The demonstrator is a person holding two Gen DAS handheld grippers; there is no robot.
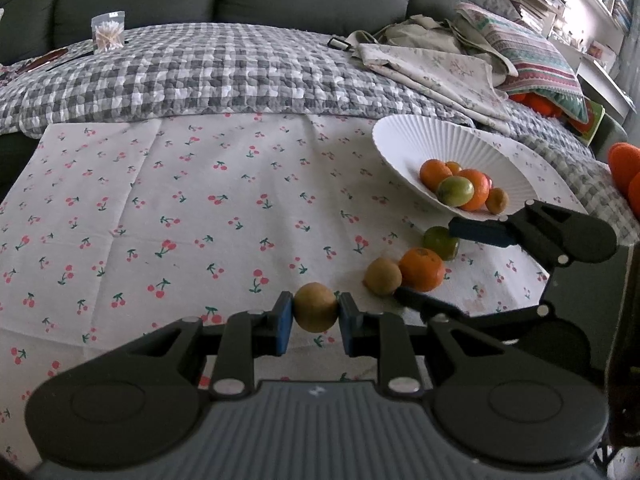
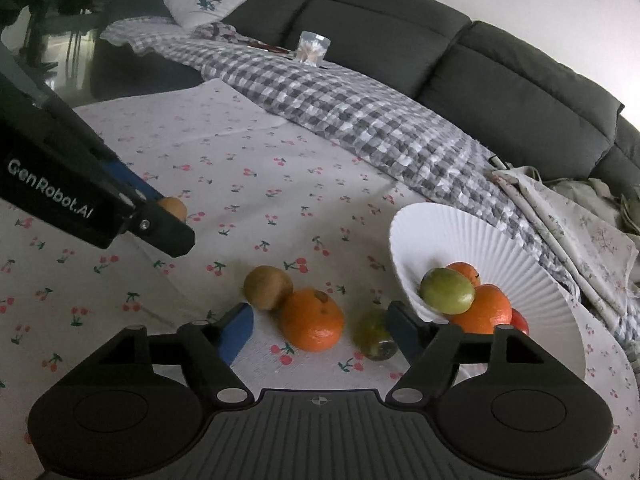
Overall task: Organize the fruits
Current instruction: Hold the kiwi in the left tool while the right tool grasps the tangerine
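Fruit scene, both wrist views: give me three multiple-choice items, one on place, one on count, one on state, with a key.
1. Where is the white fluted bowl?
A. on the cherry-print cloth
B. on the sofa
C. on the floor

2. How many loose fruits lie between the right tongs?
A. one
B. three
C. six

3. The left tongs are:
A. open, empty
B. shut on a brown fruit
C. out of view

Key: 1 A, it rests on the cloth. 2 B, kiwi, orange, green fruit. 3 B, pads press the brown fruit.

L cloth open | bowl, 3 loose fruits block R side
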